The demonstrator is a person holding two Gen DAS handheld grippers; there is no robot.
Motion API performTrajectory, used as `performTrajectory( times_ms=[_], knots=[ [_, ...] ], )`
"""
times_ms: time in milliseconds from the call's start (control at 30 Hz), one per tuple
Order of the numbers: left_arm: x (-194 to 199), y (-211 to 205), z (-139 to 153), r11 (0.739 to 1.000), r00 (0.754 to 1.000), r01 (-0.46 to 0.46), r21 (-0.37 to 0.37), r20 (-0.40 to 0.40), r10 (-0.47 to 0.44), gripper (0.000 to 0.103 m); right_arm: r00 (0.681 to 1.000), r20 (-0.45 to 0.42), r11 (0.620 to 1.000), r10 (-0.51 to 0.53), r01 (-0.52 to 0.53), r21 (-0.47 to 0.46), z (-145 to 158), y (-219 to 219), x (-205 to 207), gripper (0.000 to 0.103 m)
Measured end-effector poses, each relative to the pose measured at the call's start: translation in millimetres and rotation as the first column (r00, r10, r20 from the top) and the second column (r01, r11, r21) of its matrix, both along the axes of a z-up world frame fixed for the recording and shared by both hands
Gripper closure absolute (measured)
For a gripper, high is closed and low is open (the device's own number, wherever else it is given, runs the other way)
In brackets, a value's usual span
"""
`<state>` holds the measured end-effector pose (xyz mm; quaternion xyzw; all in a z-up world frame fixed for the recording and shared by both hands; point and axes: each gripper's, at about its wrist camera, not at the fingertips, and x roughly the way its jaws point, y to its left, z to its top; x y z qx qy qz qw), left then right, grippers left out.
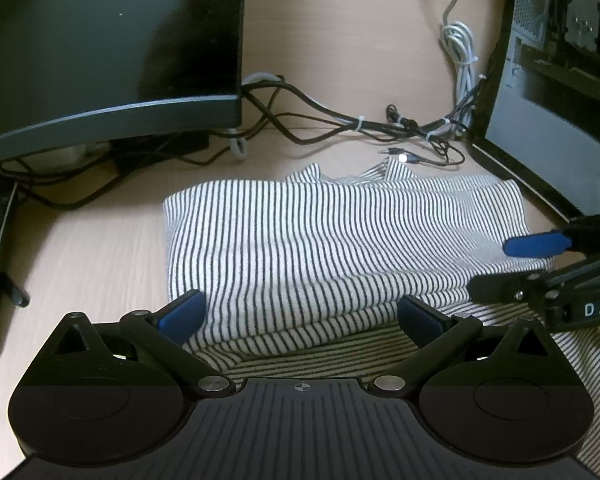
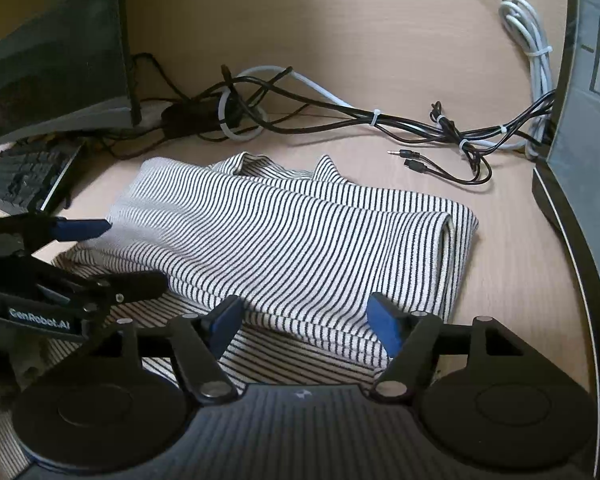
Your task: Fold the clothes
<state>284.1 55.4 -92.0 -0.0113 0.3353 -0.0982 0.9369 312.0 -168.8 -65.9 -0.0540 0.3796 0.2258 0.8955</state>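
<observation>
Midway through folding, I hold my left hand-held gripper [image 1: 300, 314] and right hand-held gripper [image 2: 306, 326] spread above the striped shirt [image 1: 320, 240] on the bench [image 1: 100, 248], next needing a hem pinch.

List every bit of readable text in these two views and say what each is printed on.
"DAS": white letters on the black body of the right claw, cut off by the edge of the left wrist view.
"GenRobot.AI": pale letters on the body of the left claw, in the right wrist view.
The keyboard keys are too small and dark to read.
</observation>
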Motion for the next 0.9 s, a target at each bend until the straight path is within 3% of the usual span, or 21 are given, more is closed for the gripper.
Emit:
performTrajectory(
  times_ms=[233,400,533,667,833,900],
  knots=[
    [1.0,0.8,-0.4,1.000,1.000,0.000,-0.004,0.003,0.000,0.000,0.996,-0.088,1.000,-0.014,0.013,-0.015,14.6,1.4,8.4,0.036],
    [-0.8,4.5,0.0,0.999,1.000,-0.003,-0.034,0.013,0.004,0.000,0.998,-0.022,0.996,-0.060,0.061,0.062,57.5,-6.0,15.2,0.058],
    [-0.2,5.1,-0.1,0.999,1.000,-0.004,-0.040,0.012,0.004,0.000,0.995,0.063,0.993,-0.071,0.065,0.095,82.9,6.0,46.7,0.060],
    [-1.1,4.5,-0.1,0.999,1.000,-0.010,-0.035,0.015,0.011,0.000,0.999,0.000,0.996,-0.032,0.032,0.085,65.8,32.6,87.5,0.052],
    [-0.8,4.6,-0.9,0.999,1.000,-0.012,-0.036,0.015,0.012,0.000,1.000,0.002,0.994,-0.020,0.020,-0.104,21.2,68.9,121.2,0.052],
    [-1.1,5.2,-1.0,0.999,1.000,-0.013,-0.040,0.016,0.014,0.000,0.999,-0.025,0.995,-0.036,0.033,-0.097,10.8,65.4,127.4,0.052]
  ],
)
